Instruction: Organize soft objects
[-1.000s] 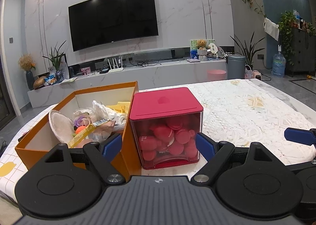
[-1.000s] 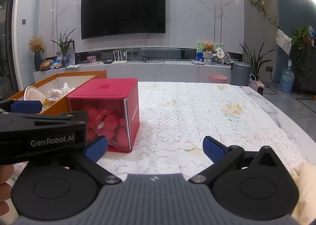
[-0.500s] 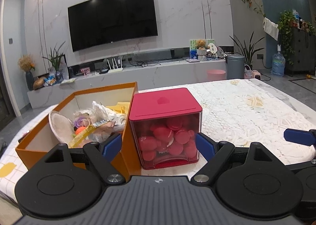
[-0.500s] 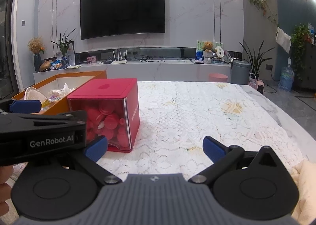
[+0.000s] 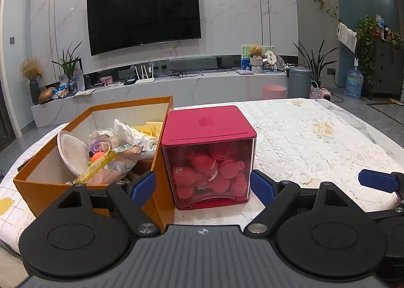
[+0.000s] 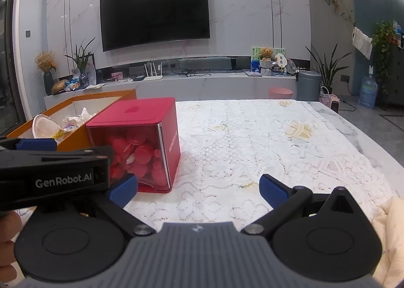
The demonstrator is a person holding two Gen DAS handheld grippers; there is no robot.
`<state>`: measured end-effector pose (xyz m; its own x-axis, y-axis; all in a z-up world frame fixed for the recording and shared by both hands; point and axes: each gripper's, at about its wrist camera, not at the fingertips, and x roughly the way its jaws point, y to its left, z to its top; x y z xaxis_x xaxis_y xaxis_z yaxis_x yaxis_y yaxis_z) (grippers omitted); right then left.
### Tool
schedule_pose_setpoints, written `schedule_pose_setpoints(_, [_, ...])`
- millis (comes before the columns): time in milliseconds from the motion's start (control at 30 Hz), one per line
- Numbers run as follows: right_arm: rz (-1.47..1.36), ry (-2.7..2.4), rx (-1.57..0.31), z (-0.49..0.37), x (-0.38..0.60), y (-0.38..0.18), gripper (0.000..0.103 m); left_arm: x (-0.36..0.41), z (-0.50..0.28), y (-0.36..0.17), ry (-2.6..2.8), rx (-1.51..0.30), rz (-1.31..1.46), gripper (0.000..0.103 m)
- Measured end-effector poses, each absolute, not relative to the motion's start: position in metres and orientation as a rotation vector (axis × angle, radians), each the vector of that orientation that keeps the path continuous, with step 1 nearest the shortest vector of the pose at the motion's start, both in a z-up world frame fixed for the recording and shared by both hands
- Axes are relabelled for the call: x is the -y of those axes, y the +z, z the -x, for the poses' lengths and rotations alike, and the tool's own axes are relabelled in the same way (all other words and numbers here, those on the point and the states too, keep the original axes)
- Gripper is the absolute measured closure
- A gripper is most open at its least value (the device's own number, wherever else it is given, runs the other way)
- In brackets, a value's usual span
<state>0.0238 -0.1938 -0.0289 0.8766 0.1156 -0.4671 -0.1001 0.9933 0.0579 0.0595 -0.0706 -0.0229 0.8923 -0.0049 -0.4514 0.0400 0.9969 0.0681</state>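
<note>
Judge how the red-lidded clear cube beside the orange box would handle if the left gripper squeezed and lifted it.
The red-lidded cube looks rigid, with flat clear walls, so it probably won't deform but may slip. Its flat base on the lace cloth suggests sliding, not rolling. The pink sponges inside look light and may shift.

A black television (image 5: 144,11) hung on the marble wall above a long low console (image 5: 161,86). A teddy bear (image 5: 257,51) sat there; a grey bin (image 5: 299,81) and pink basket (image 5: 274,91) stood nearby.
</note>
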Motion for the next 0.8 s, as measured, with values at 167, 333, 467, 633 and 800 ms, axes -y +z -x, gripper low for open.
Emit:
schedule_pose_setpoints(167, [-0.042,0.114,-0.497,-0.0244,0.1945,-0.0298,0.003,0.0715,-0.0591,-0.0233,-0.020,-0.467,-0.082,0.005])
schedule_pose_setpoints(333, [-0.044,0.113,-0.496,-0.0248,0.1948,-0.0297,0.003,0.0717,-0.0591,-0.0234,-0.021,-0.468,-0.080,0.005])
schedule_pose_setpoints(467, [-0.042,0.111,-0.496,-0.0249,0.1950,-0.0298,0.003,0.0720,-0.0587,-0.0234,-0.019,-0.466,-0.084,0.005])
schedule_pose_setpoints(633, [-0.040,0.109,-0.494,-0.0246,0.1949,-0.0299,0.003,0.0717,-0.0588,-0.0225,-0.021,-0.469,-0.078,0.005])
schedule_pose_setpoints(800, [-0.035,0.107,-0.494,-0.0247,0.1944,-0.0301,0.003,0.0701,-0.0600,-0.0214,-0.023,-0.472,-0.075,0.005])
